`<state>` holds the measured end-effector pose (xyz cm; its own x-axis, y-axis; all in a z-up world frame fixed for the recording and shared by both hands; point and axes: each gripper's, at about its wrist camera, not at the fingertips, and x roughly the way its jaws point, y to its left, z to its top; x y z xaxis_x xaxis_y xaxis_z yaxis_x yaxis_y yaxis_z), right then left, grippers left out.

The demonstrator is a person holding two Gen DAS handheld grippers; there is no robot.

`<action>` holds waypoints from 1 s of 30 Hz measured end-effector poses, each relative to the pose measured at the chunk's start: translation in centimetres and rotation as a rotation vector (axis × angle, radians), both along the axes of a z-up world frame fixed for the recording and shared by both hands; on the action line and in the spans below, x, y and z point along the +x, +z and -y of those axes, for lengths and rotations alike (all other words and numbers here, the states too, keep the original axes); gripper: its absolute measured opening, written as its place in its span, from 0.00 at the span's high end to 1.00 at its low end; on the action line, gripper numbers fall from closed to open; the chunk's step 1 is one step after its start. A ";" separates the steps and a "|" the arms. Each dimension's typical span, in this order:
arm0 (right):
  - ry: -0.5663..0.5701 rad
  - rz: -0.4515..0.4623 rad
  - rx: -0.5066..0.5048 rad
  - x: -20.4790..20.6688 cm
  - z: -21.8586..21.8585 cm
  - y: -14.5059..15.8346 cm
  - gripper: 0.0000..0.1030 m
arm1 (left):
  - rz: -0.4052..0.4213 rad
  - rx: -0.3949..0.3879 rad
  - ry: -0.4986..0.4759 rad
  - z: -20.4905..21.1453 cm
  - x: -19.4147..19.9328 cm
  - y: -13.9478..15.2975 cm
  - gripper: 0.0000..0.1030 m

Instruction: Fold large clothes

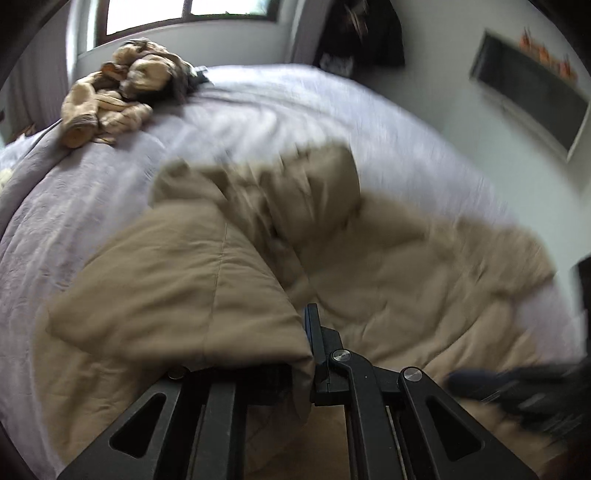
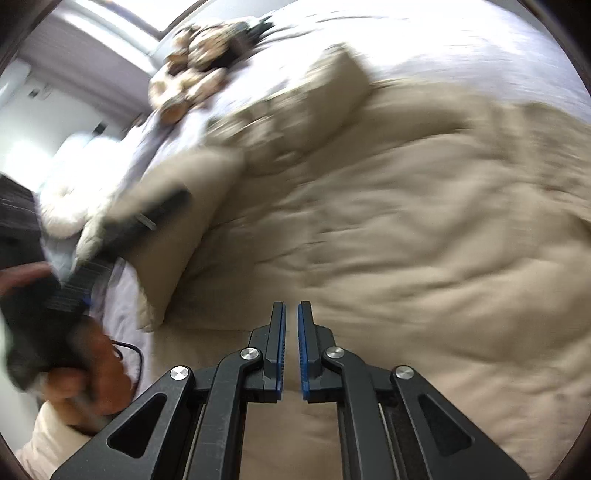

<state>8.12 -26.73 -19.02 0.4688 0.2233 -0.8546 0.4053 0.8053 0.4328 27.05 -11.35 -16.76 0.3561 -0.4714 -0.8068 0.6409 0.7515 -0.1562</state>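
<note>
A large tan padded garment [image 1: 388, 280] lies spread on a bed with a lilac cover [image 1: 258, 110]. My left gripper [image 1: 308, 343] is shut on a fold of the tan garment [image 1: 192, 295] and holds that flap lifted over the rest; the cloth hides its left finger. In the right wrist view the garment [image 2: 406, 240] fills the frame. My right gripper [image 2: 291, 332] hovers just above it with its jaws a narrow gap apart and nothing between them. The left gripper [image 2: 122, 229] shows there at the left, held by a hand, with the cloth in it.
A crumpled heap of beige and brown clothes [image 1: 122, 88] lies at the far corner of the bed, also in the right wrist view [image 2: 203, 55]. A window [image 1: 184, 14] is behind it. Dark clothes [image 1: 362, 33] hang on the wall, and a dark panel [image 1: 528, 92] is at the right.
</note>
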 end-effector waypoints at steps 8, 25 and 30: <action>-0.133 -0.055 0.012 -4.2 5.7 -2.0 0.93 | -0.007 0.129 0.008 0.2 -2.0 -3.5 0.08; 0.206 0.043 -0.298 3.5 -7.4 1.5 0.12 | -0.079 0.043 0.489 -20.2 1.1 -1.9 0.04; 0.400 0.030 -0.559 9.1 -14.9 -1.0 0.12 | -0.249 -0.075 0.563 -24.4 4.1 -5.0 0.04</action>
